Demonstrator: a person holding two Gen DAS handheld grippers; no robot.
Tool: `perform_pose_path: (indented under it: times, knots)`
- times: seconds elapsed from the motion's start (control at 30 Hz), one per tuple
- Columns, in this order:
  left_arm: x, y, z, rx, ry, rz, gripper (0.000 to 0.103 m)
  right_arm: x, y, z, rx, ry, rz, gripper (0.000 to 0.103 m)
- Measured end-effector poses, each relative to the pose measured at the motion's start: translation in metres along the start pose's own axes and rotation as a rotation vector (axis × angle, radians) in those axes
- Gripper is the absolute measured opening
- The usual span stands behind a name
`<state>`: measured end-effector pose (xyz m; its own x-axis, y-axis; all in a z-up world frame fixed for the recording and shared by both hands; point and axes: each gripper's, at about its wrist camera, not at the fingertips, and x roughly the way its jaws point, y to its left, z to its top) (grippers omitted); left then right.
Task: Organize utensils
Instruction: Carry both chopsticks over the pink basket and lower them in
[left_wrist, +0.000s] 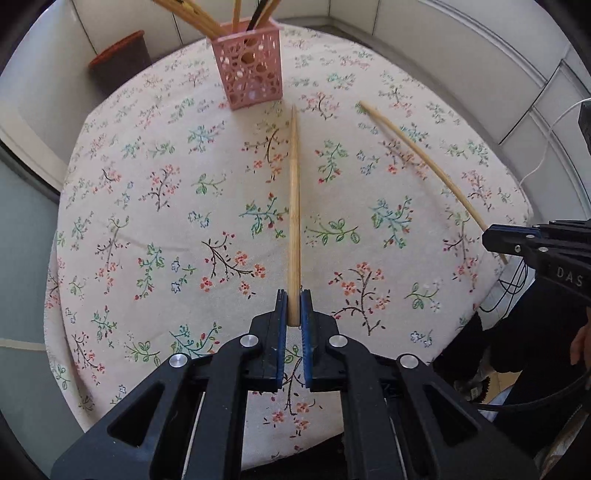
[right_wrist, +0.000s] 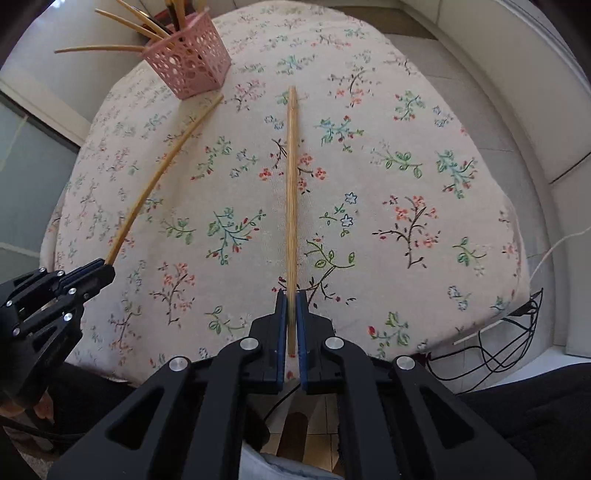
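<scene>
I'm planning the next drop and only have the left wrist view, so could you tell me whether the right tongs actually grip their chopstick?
Observer: Yes, the right tongs are shut on the right chopstick, which runs straight ahead between the blue pads.
Operator: Thank you. How do the sticks already stored sit?
Observer: In the pink holder, the stored chopsticks lean out over its left rim.
</scene>
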<state>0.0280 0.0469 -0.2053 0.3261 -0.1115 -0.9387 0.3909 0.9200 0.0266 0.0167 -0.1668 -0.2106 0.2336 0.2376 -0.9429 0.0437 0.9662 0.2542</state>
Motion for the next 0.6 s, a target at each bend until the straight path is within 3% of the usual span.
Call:
perform_pose_path:
  times: [0.13,0.37,0.6]
  knots:
    - [-0.042,-0.008,0.005,-0.011,-0.133,0.061,0.006,-0.053,0.004,0.009,-0.061,-0.126,0.003,0.005]
    - [-0.101,0.008,0.042,-0.109,-0.361,0.127,0.006,-0.099,-0.002,0.048,-0.08,-0.285,-0.002,0.005]
    - [-0.118,0.027,0.077,-0.156,-0.419,0.141,0.006,-0.119,0.005,0.086,-0.116,-0.368,0.038,0.005]
